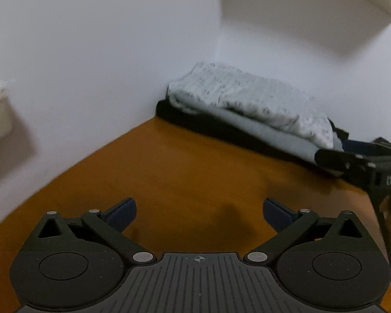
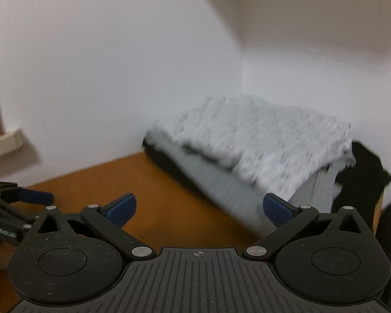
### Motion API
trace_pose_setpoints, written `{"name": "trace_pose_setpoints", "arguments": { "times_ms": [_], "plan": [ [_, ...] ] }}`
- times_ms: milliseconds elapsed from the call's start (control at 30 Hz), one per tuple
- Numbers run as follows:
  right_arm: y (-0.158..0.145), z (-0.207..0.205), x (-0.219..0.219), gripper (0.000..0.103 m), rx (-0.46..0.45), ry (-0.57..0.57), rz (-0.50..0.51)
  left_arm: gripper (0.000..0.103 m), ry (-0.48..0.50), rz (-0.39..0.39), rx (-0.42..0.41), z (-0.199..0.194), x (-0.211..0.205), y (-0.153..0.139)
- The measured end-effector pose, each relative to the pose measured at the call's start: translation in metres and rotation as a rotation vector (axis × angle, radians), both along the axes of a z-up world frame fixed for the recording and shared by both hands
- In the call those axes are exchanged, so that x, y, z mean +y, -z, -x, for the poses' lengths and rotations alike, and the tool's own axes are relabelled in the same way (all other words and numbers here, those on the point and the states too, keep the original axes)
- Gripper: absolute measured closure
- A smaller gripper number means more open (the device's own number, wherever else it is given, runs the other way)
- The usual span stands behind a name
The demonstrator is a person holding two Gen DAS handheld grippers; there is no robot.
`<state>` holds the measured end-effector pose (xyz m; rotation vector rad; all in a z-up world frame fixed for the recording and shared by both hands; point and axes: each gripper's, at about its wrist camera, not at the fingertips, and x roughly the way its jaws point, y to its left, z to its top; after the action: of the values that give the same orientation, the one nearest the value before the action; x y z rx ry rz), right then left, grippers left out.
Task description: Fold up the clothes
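A stack of folded clothes [image 1: 250,104] lies in the far corner of the brown table [image 1: 169,172]: a white speckled garment [image 2: 263,140] on top, a plain grey one [image 2: 216,182] under it, a black one [image 1: 185,117] at the bottom. My left gripper [image 1: 199,212] hovers open above bare table, well short of the stack, nothing between its blue pads [image 1: 125,212]. My right gripper [image 2: 199,210] is open too, empty, its right pad [image 2: 276,208] close to the stack's near edge. Each gripper shows at the edge of the other's view.
White walls [image 1: 104,65] meet behind the stack. A pale ledge [image 2: 5,140] juts from the left wall. More black cloth [image 2: 362,172] lies right of the stack by the table's edge. Bare table stretches between the grippers and the stack.
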<state>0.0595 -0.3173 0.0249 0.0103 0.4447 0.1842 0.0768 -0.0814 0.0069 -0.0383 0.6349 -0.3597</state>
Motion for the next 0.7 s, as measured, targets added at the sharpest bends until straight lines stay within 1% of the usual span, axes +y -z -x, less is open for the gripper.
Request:
{"name": "trace_pose_setpoints", "arguments": {
  "times_ms": [100, 200, 233, 300, 400, 467, 700],
  "plan": [
    [0.007, 0.017, 0.016, 0.000, 0.036, 0.066, 0.029, 0.000, -0.003, -0.001, 0.017, 0.008, 0.006, 0.003],
    [0.016, 0.033, 0.023, 0.000, 0.081, 0.116, 0.023, 0.000, -0.004, -0.007, 0.031, 0.014, 0.009, 0.004],
    [0.019, 0.037, 0.026, 0.000, 0.111, 0.126, 0.010, 0.000, -0.002, -0.020, 0.034, 0.016, 0.010, 0.004],
    [0.022, 0.044, 0.030, 0.000, 0.145, 0.155, 0.008, 0.000, 0.002, -0.048, 0.035, 0.021, 0.010, 0.005],
    [0.022, 0.055, 0.038, 0.000, 0.143, 0.217, 0.026, 0.000, 0.009, -0.088, 0.034, 0.027, 0.009, 0.005],
    [0.025, 0.055, 0.042, 0.000, 0.183, 0.234, 0.015, 0.000, 0.016, -0.117, 0.033, 0.029, 0.006, 0.005],
    [0.029, 0.054, 0.047, 0.000, 0.212, 0.287, 0.021, 0.000, 0.007, -0.172, 0.033, 0.030, -0.002, 0.006]
  ]
}}
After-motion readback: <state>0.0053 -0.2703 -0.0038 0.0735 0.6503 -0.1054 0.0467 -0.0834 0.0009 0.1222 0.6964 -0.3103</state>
